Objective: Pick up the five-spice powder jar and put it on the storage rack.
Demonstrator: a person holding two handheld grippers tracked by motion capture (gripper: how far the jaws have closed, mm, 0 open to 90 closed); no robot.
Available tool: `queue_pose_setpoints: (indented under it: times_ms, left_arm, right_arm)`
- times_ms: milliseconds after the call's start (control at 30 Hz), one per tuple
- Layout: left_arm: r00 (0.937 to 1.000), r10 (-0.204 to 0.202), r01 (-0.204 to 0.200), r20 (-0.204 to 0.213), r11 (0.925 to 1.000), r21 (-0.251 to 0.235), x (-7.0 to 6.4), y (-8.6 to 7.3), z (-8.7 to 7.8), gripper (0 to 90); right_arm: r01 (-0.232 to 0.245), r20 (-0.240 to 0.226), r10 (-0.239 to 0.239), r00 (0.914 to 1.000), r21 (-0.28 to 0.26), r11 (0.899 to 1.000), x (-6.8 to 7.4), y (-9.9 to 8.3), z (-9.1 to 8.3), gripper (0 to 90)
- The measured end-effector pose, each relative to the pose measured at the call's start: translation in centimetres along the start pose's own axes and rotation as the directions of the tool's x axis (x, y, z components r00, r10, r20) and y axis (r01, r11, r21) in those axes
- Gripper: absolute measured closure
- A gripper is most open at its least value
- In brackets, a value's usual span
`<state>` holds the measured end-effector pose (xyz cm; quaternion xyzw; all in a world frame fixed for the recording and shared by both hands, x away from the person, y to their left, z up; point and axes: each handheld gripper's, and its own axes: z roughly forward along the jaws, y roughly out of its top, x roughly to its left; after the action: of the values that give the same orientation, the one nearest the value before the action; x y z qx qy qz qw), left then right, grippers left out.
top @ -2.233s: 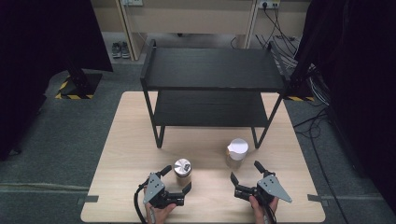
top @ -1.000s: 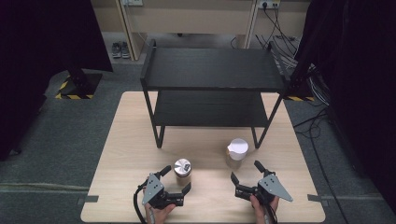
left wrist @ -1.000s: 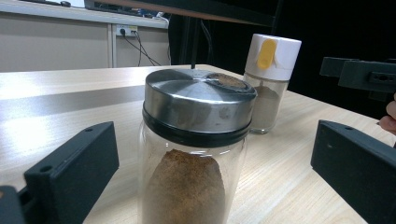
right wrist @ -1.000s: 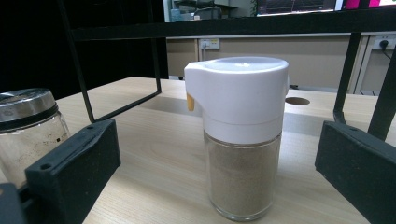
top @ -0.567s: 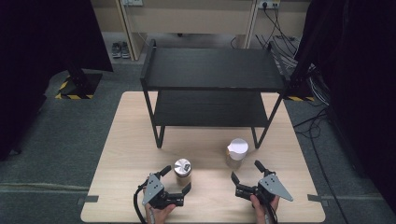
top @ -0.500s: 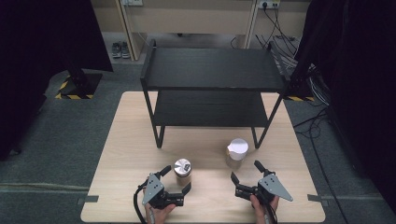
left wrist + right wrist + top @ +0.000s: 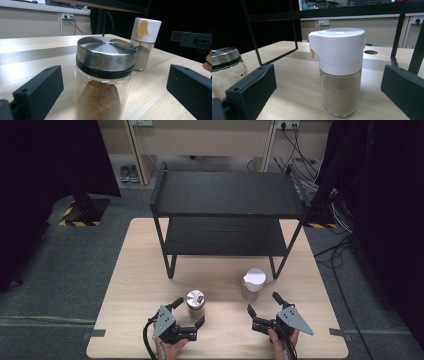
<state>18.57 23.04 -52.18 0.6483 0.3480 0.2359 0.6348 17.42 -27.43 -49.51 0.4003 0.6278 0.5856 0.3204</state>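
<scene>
A glass jar with a steel lid (image 7: 195, 301) (image 7: 104, 82) (image 7: 224, 68), holding brown powder, stands upright near the table's front. My left gripper (image 7: 189, 314) (image 7: 110, 97) is open, its jaws on either side of the jar without touching it. A white-capped glass shaker (image 7: 254, 282) (image 7: 339, 75) (image 7: 144, 45) of tan powder stands to the right. My right gripper (image 7: 264, 304) (image 7: 327, 95) is open just in front of the shaker, a jaw at each side of it.
A black two-tier metal rack (image 7: 227, 210) stands on the wooden table (image 7: 135, 270) behind both containers; its legs (image 7: 293, 25) rise close behind the shaker. Grey carpet surrounds the table, with cables and a dark curtain at the right.
</scene>
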Motion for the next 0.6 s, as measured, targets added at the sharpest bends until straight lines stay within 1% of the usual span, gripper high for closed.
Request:
queue_pose_setpoints:
  times_ms: [300,600]
  left_arm:
    - [1.0,0.001,-0.001,0.0,1.0,-0.001,-0.02,-0.01,-0.01,0.3]
    - [1.0,-0.006,0.006,-0.003,1.0,0.006,0.0,0.12,0.1,0.3]
  right_arm:
    - [0.001,0.0,-0.001,1.0,0.0,1.0,0.0,-0.01,0.01,0.3]
    - [0.001,0.003,-0.001,1.0,-0.002,1.0,0.04,-0.02,-0.04,0.3]
